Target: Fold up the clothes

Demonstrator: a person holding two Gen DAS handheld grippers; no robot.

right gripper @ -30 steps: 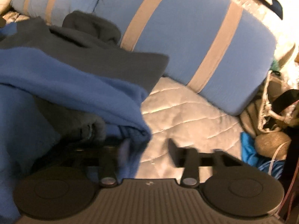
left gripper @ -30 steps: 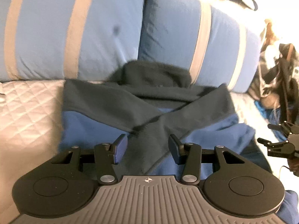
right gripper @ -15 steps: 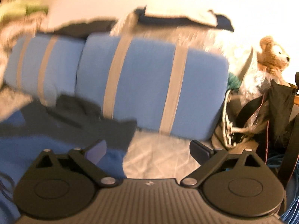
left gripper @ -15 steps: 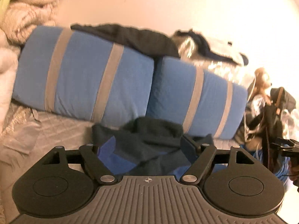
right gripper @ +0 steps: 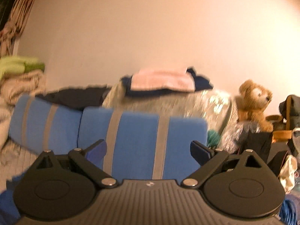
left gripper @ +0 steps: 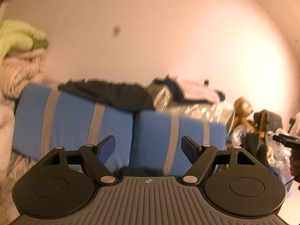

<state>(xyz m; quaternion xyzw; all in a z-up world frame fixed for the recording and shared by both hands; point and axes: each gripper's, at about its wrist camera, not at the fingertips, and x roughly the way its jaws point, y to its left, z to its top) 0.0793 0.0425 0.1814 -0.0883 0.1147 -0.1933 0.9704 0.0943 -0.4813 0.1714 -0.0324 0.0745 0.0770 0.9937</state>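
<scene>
Both grippers have lifted off the blue-and-charcoal fleece garment, now barely visible; left gripper and right gripper gape empty toward blue striped pillows. Fold progress unclear.

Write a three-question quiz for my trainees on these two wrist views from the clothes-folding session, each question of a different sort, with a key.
1. True or false: the left gripper is shut on cloth.
2. Multiple choice: in the right wrist view, what lies on top of the dark blue garment behind the pillows? A) a pink folded cloth B) a book C) a shoe
3. Fill in: the teddy bear sits to the ____ of the pillows in the right wrist view.

Key: 1. False: its jaws stand wide apart with nothing between them, as do those of the right gripper. 2. A, the pink folded cloth. 3. Right.
</scene>
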